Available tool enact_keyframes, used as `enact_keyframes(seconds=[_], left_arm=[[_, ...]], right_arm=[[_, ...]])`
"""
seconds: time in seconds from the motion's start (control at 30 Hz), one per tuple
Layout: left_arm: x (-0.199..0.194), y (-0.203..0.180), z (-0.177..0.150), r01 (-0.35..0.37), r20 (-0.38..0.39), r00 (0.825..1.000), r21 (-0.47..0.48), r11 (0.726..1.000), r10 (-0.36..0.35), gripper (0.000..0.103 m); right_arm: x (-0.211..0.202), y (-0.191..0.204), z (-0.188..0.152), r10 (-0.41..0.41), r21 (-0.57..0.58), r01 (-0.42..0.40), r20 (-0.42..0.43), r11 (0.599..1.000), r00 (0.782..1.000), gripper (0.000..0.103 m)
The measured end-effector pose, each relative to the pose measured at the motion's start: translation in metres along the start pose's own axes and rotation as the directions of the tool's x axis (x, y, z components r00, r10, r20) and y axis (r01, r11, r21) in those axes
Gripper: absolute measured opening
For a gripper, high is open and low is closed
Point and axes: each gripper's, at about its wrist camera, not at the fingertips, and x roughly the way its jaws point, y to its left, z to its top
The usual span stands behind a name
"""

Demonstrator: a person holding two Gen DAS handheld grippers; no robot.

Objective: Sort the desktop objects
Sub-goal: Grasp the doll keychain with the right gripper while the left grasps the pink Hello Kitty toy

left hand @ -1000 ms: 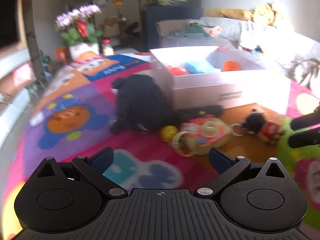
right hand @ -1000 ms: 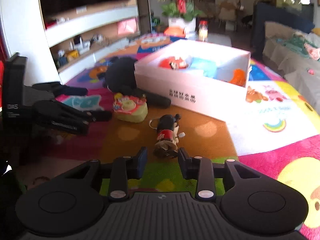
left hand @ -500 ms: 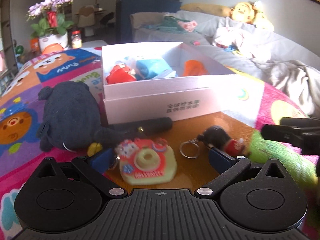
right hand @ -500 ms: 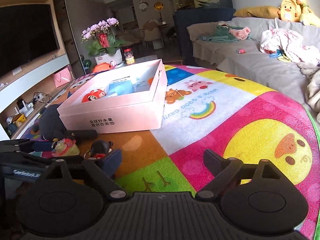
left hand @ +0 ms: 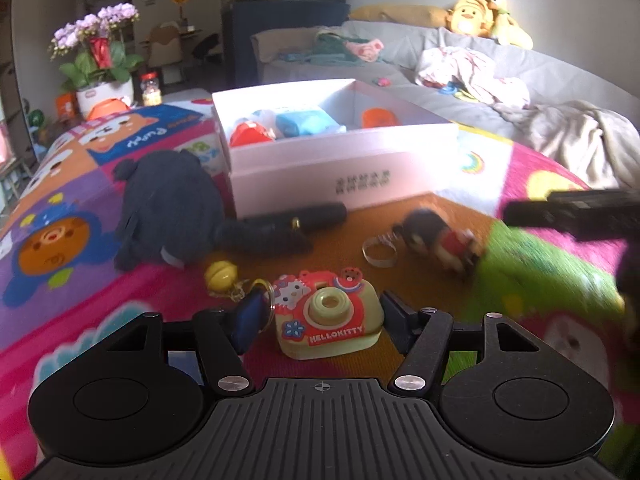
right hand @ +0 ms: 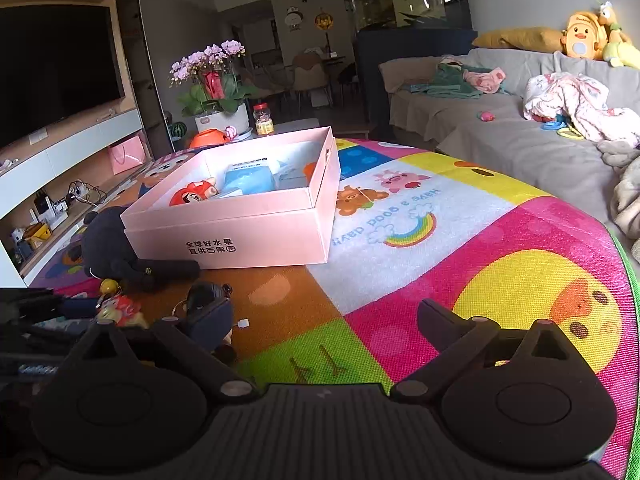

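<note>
Red-and-green Hello Kitty toy camera (left hand: 328, 322), upright, between left gripper (left hand: 322, 314) fingers

Grey sofa (right hand: 500, 140) – wall TV (right hand: 56, 68) – daylight.

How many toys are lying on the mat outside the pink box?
3: black plush left of the box, camera toy between the left claw fingers, mouse keychain right. Others may be hidden.

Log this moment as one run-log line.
left gripper: open, fingers flanking Hello Kitty camera toy | right gripper: open, empty | pink box: partly filled
</note>
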Motion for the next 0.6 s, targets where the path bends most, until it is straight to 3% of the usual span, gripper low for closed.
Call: enact_keyframes(seconds=[0.07,0.13,0.27,0.33,0.4,0.5,0.6], left_arm=[[-0.009,0.004,-0.008,0.005,-0.010,1.000,-0.009,1.000,-0.005,0.073],[-0.014,0.006,-0.013,-0.003,-0.012,1.000,-0.012,1.000,0.003,0.089],[-0.014,0.007,-0.012,0.008,-0.008,1.000,-0.026,1.000,-0.008,0.089],[-0.008,0.005,-0.008,0.020,-0.005,1.000,-0.026,0.999,-0.020,0.089],[-0.003,-0.001,-0.005,0.009,-0.005,1.000,-0.011,1.000,-0.010,0.087],[-0.002,-0.004,-0.004,0.000,0.006,1.000,0.016,1.000,0.000,0.067],[-0.007,-0.002,-0.008,0.012,0.007,1.000,0.021,1.000,-0.012,0.068]], right_arm=[[0.000,0.001,0.000,-0.003,-0.007,0.003,-0.003,1.000,1.000,0.099],[0.001,0.003,0.000,-0.005,-0.014,0.005,-0.008,1.000,1.000,0.099],[0.003,0.008,0.001,0.013,-0.045,-0.014,-0.031,0.999,0.999,0.099],[0.005,0.015,0.004,0.071,-0.065,-0.075,-0.072,0.995,0.995,0.099],[0.007,0.025,0.007,0.133,-0.086,-0.143,-0.114,0.986,0.985,0.099],[0.010,0.046,0.015,0.121,-0.157,-0.139,-0.120,0.978,0.985,0.098],[0.018,0.064,0.023,0.108,-0.213,-0.136,-0.139,0.968,0.984,0.089]])
